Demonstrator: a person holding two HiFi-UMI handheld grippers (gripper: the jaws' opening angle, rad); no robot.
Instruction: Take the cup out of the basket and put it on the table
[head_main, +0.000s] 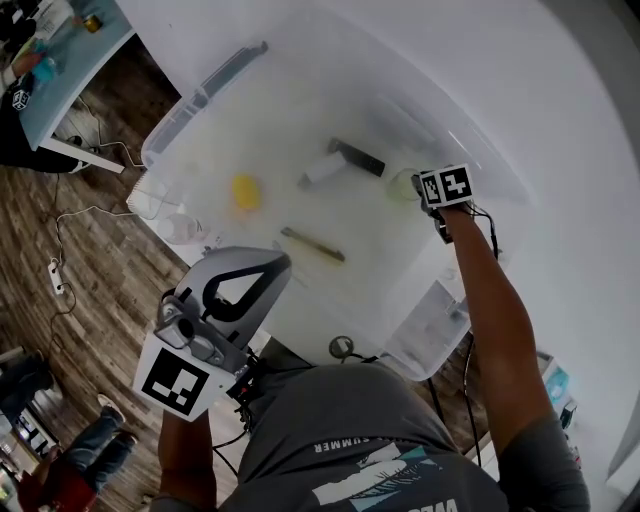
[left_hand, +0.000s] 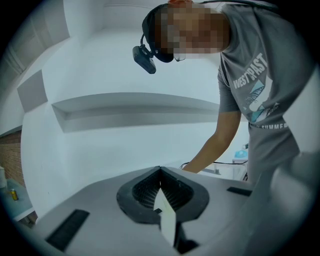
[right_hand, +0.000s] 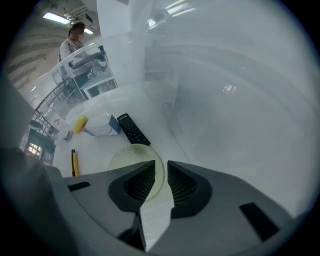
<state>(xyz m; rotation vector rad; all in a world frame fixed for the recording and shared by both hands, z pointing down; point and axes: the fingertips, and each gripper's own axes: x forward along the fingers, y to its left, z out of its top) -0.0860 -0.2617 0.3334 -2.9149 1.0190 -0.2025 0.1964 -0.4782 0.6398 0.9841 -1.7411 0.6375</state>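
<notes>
A pale yellow-green see-through cup stands inside the big clear plastic basket, near its right wall. My right gripper reaches into the basket from the right. In the right gripper view the cup has its rim wall between the nearly closed jaws of the right gripper, so the gripper is shut on the cup. My left gripper hangs outside the basket by my body, pointing up. In the left gripper view the left gripper has its jaws meeting with nothing between them.
Also in the basket: a black remote, a yellow round object, a white and blue item and a yellow pen. A smaller clear box sits at the table's near edge. Cables lie on the wooden floor.
</notes>
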